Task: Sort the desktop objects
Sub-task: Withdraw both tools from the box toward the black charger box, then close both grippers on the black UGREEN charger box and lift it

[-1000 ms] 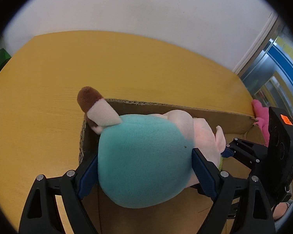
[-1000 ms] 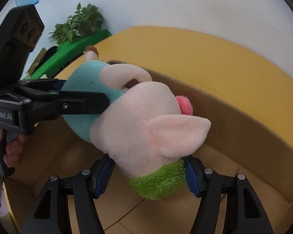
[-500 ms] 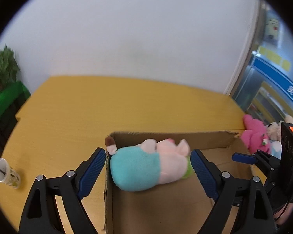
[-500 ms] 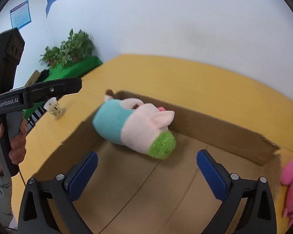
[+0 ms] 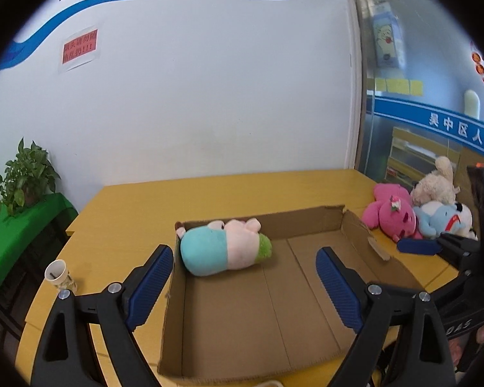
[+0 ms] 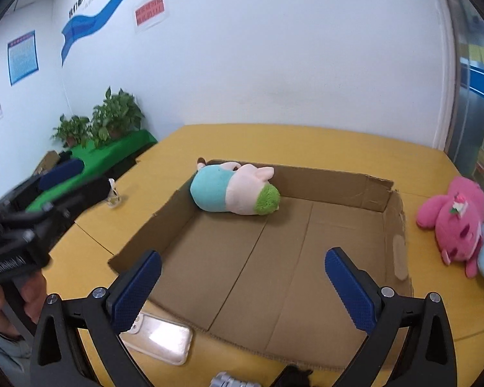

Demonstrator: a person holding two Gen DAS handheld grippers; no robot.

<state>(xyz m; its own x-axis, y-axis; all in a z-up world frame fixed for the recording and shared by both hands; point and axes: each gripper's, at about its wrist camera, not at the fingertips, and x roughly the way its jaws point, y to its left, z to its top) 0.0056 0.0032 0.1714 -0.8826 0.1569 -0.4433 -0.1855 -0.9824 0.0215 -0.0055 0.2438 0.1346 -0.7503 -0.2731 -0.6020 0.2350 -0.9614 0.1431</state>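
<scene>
Corrugated brown cardboard box [image 6: 355,190], shallow and open-topped, sits on the yellow wooden table [image 6: 290,145]. One item in it: a soft plush pig with teal body, pale pink head and green tuft [image 6: 234,192], lying on its side in the far-left corner, against the back wall. Rest of the box floor is bare.

Left gripper [image 5: 243,285]: blue-padded fingers spread wide, nothing between them, hovering above the near-left part of the box. Right gripper [image 6: 242,285]: equally wide open, empty, above the near edge of the box.

Unsorted items, right of the box and outside it: bright pink plush toy [image 6: 451,224] just beside the right wall, a light blue and white plush [image 5: 443,219] touching it, a cream fluffy plush [image 5: 435,187] piled behind. A white paper cup [image 5: 59,274] stands on the table left of the box. A pale flat phone-like slab [image 6: 159,338] lies by the near-left corner; a small grey object at the bottom edge of the right wrist view is too cropped to identify.

Judgement: one placement complete, between picks. Next candidate is probably the pink plush, nearest the right gripper. That calls for swinging right, closing across the soft body's middle, then lifting clear over the box wall.
</scene>
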